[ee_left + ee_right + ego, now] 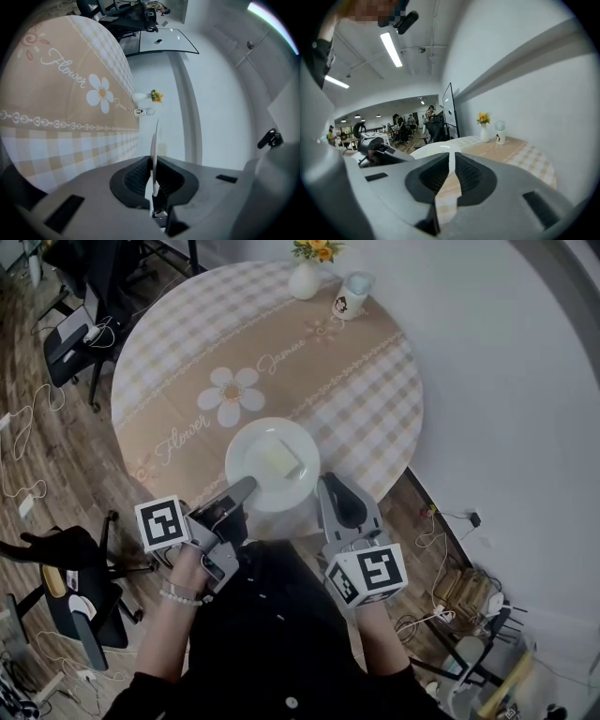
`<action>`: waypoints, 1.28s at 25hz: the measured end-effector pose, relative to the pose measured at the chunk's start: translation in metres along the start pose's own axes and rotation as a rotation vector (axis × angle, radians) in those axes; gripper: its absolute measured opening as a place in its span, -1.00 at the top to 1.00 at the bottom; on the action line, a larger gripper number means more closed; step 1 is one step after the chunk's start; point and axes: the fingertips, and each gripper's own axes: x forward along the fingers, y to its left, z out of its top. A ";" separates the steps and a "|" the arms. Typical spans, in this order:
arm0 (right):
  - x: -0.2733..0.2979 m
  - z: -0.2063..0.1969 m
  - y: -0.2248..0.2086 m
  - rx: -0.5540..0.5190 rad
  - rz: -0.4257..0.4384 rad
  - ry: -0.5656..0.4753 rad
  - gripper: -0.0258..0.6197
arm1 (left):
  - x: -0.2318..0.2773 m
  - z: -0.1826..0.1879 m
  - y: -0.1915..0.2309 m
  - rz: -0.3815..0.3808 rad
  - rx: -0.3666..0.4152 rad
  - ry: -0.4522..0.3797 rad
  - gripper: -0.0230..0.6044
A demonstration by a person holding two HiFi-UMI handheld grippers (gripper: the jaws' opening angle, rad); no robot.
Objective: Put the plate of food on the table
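A white plate [255, 448] carrying a pale yellow slab of food [279, 458] sits level over the near edge of the round checked table [328, 381]. My left gripper [246, 488] is shut on the plate's near-left rim, and my right gripper [328, 484] is shut on its near-right rim. In the left gripper view the plate [153, 145] shows edge-on, pinched between the dark pads of that gripper [152, 180]. In the right gripper view the plate's [429, 150] rim runs into the narrow gap of that gripper [450, 164]. Whether the plate touches the cloth I cannot tell.
A white vase with orange flowers [305, 277] and a small glass jar [352, 294] stand at the table's far edge. Black office chairs [75, 334] [66, 587] and loose cables lie on the wooden floor to the left. A white wall curves along the right.
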 end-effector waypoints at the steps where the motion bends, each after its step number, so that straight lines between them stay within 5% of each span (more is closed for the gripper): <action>1: 0.001 -0.004 -0.002 0.042 0.015 0.011 0.91 | 0.000 0.001 0.000 0.001 -0.005 -0.009 0.87; 6: 0.009 -0.022 -0.005 0.223 0.106 0.062 0.73 | 0.004 0.004 0.004 0.002 -0.018 -0.044 0.87; 22: 0.037 -0.043 -0.017 0.813 0.287 0.112 0.73 | 0.021 0.014 0.013 -0.011 -0.034 -0.138 0.87; 32: 0.053 -0.063 -0.008 0.865 0.378 0.178 0.82 | 0.028 0.017 0.035 0.052 -0.026 -0.167 0.87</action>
